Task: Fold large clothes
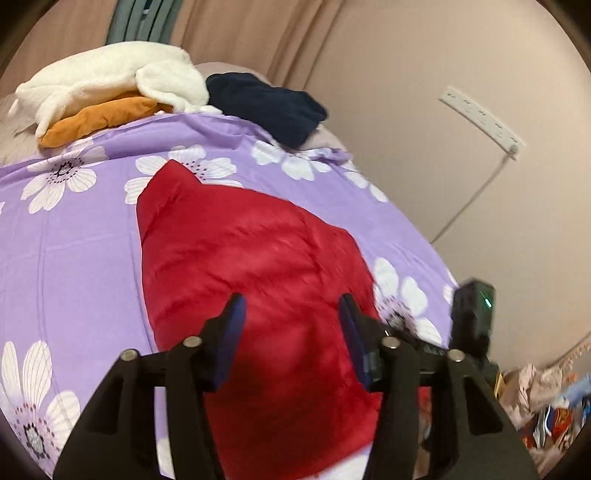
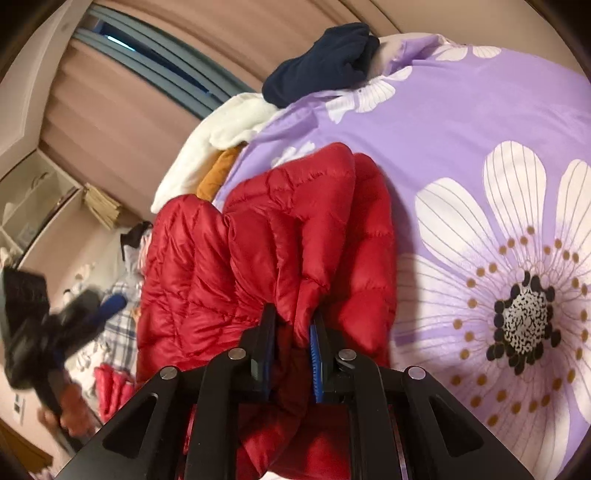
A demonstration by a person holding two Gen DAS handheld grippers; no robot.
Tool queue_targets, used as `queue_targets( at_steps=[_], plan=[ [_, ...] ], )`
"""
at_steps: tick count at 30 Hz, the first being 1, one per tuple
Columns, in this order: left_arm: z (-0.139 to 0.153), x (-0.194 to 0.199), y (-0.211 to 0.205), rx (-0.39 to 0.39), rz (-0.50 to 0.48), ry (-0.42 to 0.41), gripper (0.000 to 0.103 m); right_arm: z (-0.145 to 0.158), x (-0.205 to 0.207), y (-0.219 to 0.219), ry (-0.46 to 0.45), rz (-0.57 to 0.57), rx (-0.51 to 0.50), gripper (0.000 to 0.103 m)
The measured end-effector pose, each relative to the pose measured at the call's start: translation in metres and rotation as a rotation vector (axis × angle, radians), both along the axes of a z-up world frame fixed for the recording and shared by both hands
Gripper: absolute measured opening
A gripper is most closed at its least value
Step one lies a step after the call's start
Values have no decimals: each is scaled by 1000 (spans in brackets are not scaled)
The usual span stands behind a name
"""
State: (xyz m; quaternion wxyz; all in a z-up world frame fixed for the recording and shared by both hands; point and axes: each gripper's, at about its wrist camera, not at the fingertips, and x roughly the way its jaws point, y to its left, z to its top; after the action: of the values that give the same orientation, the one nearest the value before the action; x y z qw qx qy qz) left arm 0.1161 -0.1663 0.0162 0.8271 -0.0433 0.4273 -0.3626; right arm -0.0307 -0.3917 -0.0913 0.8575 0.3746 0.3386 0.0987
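- Jacket point(image 1: 251, 273), red and quilted, lies on my purple floral bedspread point(image 1: 74, 236).
- My left gripper point(image 1: 291, 306) hovers above it, jaws wide, empty.
- My right gripper point(image 2: 291, 325) pinches a jacket fold.

1. Lilac bedspread point(image 1: 92, 236) printed with large white flowers — it covers the bed.
2. White fleece point(image 1: 110, 77) heaped at the far edge, lying over an orange garment point(image 1: 96, 120).
3. Navy garment point(image 1: 269, 107) bunched just beside the fleece.
4. White power strip point(image 1: 482, 120) on the wall — its cord hangs down.
5. Beige curtains point(image 1: 258, 33) behind the bed.
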Motion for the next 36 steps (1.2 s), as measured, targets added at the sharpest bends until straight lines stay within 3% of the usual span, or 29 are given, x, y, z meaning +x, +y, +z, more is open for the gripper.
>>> queue_targets(
  at_steps=[3,7,12,18,20,26,30,36],
  plan=[
    [-9,19,-12,32,30,12,36,3,1,5,-2,9,-43,14],
    [-27,37,-29,120,35,52,35,16,-5,11,4,1,-125,19],
    [-44,50,-33,169,31,94,35,56,-23,21,-60,-33,-320,22],
    [-44,51,-34,184,28,76,35,105,-35,59,-241,104,-413,22],
    [-44,51,-35,192,26,68,35,111,-33,73,-259,188,-410,22],
    [-46,51,-36,190,24,59,35,76,-34,104,-142,304,-531,21],
    [-49,49,-39,190,10,53,35,37,-24,106,-53,320,-537,17],
    [-53,46,-42,212,7,38,36,11,-13,112,-47,305,-531,11]
  ],
)
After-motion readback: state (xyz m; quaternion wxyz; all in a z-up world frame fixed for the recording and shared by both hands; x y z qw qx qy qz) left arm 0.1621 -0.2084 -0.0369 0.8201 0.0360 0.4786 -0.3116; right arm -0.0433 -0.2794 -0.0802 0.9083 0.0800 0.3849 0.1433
